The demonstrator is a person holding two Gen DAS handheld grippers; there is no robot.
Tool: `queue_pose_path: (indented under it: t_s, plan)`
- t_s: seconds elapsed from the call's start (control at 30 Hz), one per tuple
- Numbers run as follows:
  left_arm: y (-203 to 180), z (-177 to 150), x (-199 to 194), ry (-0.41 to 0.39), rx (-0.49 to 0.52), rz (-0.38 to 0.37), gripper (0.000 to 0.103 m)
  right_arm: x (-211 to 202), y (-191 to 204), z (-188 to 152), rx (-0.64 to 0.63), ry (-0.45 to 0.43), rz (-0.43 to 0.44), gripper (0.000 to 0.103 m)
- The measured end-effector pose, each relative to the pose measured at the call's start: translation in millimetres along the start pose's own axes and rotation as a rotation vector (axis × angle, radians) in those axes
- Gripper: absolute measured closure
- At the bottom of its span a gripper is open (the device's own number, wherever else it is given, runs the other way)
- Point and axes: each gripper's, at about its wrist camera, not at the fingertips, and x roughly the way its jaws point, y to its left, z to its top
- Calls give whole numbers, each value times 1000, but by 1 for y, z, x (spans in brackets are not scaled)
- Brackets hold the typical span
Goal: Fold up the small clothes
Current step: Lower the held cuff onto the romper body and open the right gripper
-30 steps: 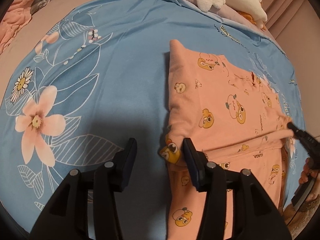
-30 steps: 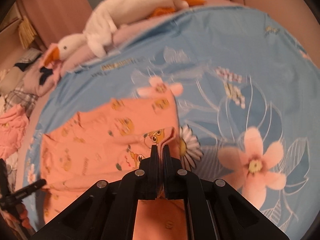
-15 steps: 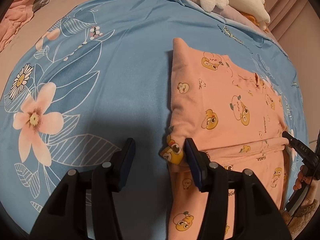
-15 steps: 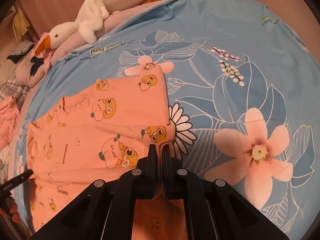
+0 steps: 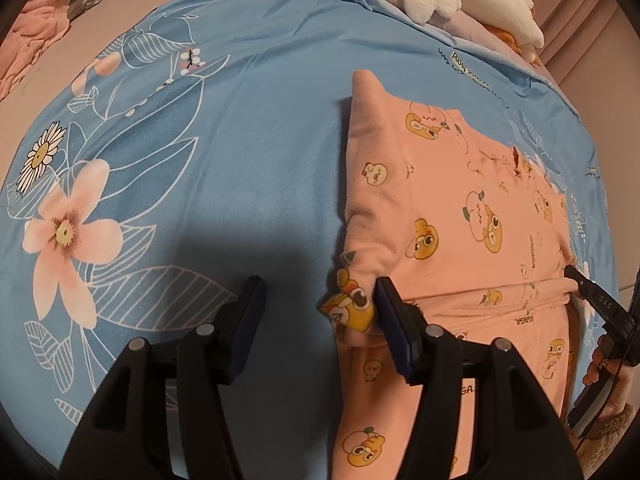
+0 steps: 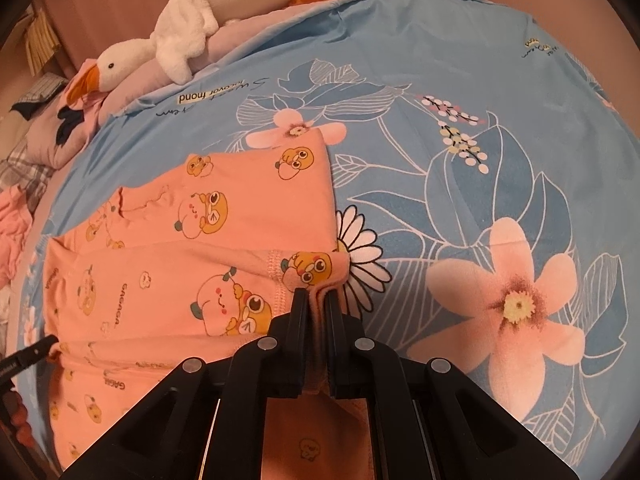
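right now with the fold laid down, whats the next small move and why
Probably open the right gripper and back it off. It is shut on the corner of the pink garment, whose folded flap already lies flat on the blue sheet, and the left gripper is already open at the opposite corner.

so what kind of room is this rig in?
Most likely a bedroom: the work surface is a bed with a blue floral blanket, a plush goose lies against its far edge, and pink curtains hang behind.
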Motion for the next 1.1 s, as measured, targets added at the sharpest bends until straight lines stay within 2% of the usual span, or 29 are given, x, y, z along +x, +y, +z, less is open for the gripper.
queue_pose_path:
  t_s: [0.43, 0.83, 1.03, 1.1]
  plan:
    - [0, 0, 2, -5, 1, -2, 42, 1, 2, 0, -14, -1, -16, 98]
    - [-3, -1, 3, -12, 15, 24, 41, 1, 4, 0, -27, -9, -29, 98]
    - [-8, -3, -1, -21, 20, 61, 41, 0, 4, -1, -17, -14, -30, 98]
    - [-9, -4, -6, -28, 15, 58, 43, -1, 4, 0, -11, -17, -28, 98]
